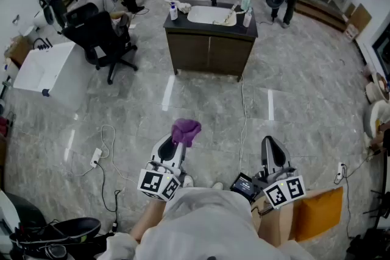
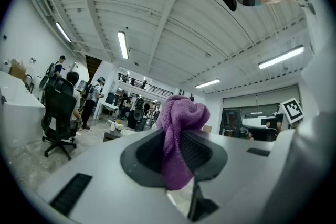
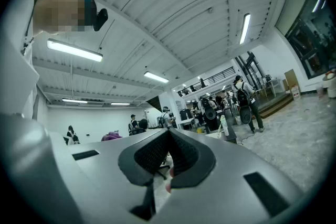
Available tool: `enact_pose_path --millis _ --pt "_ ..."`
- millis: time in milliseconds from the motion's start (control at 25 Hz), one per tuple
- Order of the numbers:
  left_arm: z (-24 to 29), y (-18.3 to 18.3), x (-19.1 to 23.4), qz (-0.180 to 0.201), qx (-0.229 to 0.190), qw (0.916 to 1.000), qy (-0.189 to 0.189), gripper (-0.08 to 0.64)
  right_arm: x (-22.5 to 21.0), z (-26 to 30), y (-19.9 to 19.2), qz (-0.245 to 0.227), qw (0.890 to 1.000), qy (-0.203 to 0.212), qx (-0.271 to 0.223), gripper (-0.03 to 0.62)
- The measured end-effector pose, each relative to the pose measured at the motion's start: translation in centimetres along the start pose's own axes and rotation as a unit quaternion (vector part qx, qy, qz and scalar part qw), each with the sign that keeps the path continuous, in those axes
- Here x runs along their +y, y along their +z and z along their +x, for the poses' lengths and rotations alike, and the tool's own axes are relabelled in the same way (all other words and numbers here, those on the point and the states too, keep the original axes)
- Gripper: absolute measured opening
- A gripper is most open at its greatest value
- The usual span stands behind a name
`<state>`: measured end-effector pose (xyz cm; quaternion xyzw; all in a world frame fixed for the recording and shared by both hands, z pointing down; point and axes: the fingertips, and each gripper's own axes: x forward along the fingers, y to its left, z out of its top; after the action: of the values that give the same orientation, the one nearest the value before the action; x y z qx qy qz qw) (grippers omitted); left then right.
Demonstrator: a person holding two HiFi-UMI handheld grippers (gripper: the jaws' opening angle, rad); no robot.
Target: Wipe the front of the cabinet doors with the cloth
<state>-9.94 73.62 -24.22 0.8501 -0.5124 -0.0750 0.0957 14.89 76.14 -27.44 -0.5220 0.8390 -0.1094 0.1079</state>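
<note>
Gripping purple cloth (image 1: 186, 130) in left gripper's (image 1: 175, 146) jaws; holding right gripper's (image 1: 272, 153) jaws together, empty; standing well back from the cabinet (image 1: 209, 52).

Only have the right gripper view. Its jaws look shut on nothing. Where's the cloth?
Observer: In the left gripper. Its jaws are shut on the purple cloth, which bunches up above them.
Operator: Cabinet doors?
Observer: Head view shows the dark cabinet straight ahead across the floor, with both doors closed, well apart from both grippers.
Operator: Path clear?
Observer: Not quite. A white cable runs over the floor from the cabinet's base back between the two grippers.
</note>
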Motion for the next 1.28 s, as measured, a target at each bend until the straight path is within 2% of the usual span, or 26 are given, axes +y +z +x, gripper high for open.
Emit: enact_pose_path --millis 160,560,760,1040,1280 --pt "-0.2 -0.5 -1.4 0.0 0.001 0.9996 0.027 0.074 -1.6 -2.3 0.3 0.001 1.0 -0.002 0.002 0.028" --pt "0.4 -2.1 -6.8 0.004 0.017 0.9995 0.027 0.073 -5.5 -6.1 0.1 0.005 1.0 -0.011 0.009 0.026" --pt "0.8 -2.6 -8.2 0.014 0.026 0.9994 0.019 0.074 -6.4 -7.2 0.1 -0.012 1.0 -0.018 0.013 0.028" --pt "2.0 -3.3 -10.2 0.01 0.022 0.9996 0.016 0.074 -8.6 -9.0 0.1 -0.029 0.999 -0.032 0.021 0.028" --pt "2.7 -4.4 -9.8 0.006 0.036 0.9991 0.021 0.074 -8.9 -8.6 -0.1 -0.024 0.999 -0.025 0.024 0.028"
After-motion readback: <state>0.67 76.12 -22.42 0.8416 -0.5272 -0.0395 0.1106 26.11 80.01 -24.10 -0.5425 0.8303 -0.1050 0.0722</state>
